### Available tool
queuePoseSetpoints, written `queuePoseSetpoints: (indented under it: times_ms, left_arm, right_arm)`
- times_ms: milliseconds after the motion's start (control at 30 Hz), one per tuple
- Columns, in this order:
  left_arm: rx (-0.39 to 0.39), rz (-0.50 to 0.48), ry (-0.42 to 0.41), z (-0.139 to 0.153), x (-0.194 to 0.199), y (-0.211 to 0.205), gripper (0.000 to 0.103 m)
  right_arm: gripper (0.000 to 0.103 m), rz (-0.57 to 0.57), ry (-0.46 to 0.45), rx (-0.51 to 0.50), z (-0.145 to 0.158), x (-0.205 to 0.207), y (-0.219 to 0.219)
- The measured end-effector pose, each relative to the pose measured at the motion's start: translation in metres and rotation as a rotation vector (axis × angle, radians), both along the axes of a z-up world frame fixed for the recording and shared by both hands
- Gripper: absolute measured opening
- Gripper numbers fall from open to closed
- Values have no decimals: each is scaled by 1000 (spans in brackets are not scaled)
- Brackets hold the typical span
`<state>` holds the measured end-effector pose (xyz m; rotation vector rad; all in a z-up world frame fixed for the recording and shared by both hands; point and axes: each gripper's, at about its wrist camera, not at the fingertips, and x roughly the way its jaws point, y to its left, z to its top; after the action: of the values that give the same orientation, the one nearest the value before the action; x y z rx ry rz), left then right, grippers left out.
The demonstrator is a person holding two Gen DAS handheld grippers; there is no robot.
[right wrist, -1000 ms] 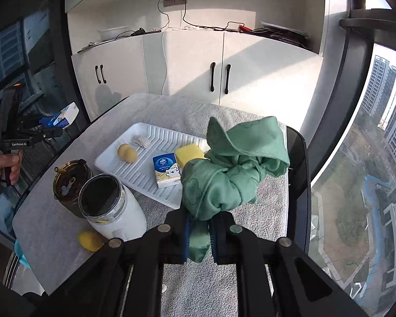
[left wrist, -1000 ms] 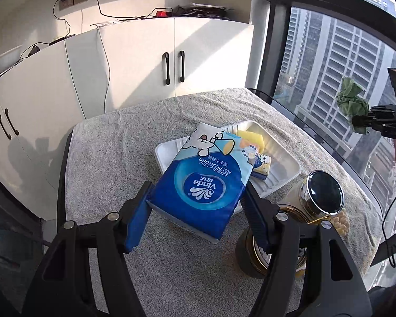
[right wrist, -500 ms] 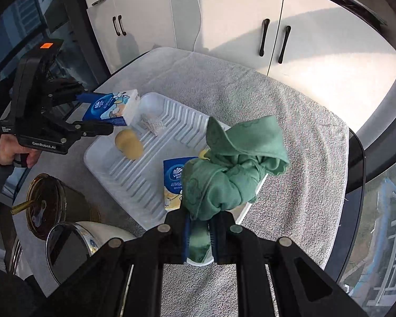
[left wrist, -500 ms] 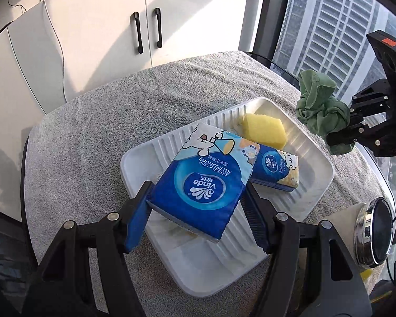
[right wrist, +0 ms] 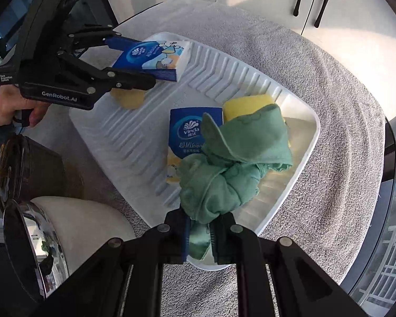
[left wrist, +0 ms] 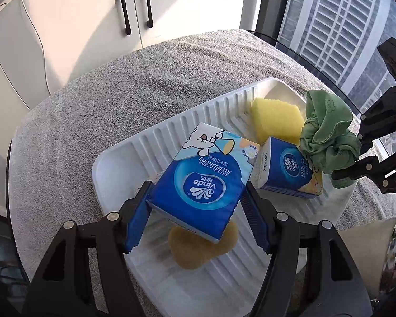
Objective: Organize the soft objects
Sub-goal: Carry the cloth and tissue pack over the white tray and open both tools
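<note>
My left gripper (left wrist: 198, 206) is shut on a blue Vinda tissue pack (left wrist: 206, 179) and holds it low over the white ribbed tray (left wrist: 134, 153); the pack also shows in the right wrist view (right wrist: 155, 58). My right gripper (right wrist: 199, 237) is shut on a crumpled green cloth (right wrist: 237, 163), held over the tray's near right corner (right wrist: 298, 185); the cloth also shows in the left wrist view (left wrist: 327, 137). In the tray lie a second blue tissue pack (left wrist: 287, 171), a yellow sponge (left wrist: 277, 119) and a tan round soft piece (left wrist: 200, 248) under the held pack.
The tray rests on a grey towel (left wrist: 92, 100) over a round table. A white jar with a chrome lid (right wrist: 39, 237) and a dark brown jar (right wrist: 26, 163) stand near the tray. White cabinets (left wrist: 92, 13) are behind; windows are to the side.
Both grippers have moved down and closer over the tray. The tissue pack now hangs just above the tan piece, and the green cloth is over the tray's corner.
</note>
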<state>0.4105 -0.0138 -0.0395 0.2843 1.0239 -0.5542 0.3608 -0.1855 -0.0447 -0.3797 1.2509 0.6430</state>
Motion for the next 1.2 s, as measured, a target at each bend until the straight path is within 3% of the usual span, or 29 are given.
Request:
queuePoseSetpoints:
  times_ms: [433,533,633,833,1200]
  left_arm:
    - [33,-7,28,-11,2,-13,65]
    - [15,2,35,-9,4,-10,66]
    - [-6,21,29,-5,4,-3,73]
    - [-66,47,5,9,1,9,75]
    - [-130,88,-45,31,-18,28,75]
  right_arm:
    - [17,-15,6,-3,-1,-9,-1]
    - [24,-24,4,-5,1,-7,-1]
    - [35,-26,-4,-8,4,-9,-2]
    - [45,-36,-4,-11,9,-16,-5]
    - [49,-94,-9,21,26,-38,-29]
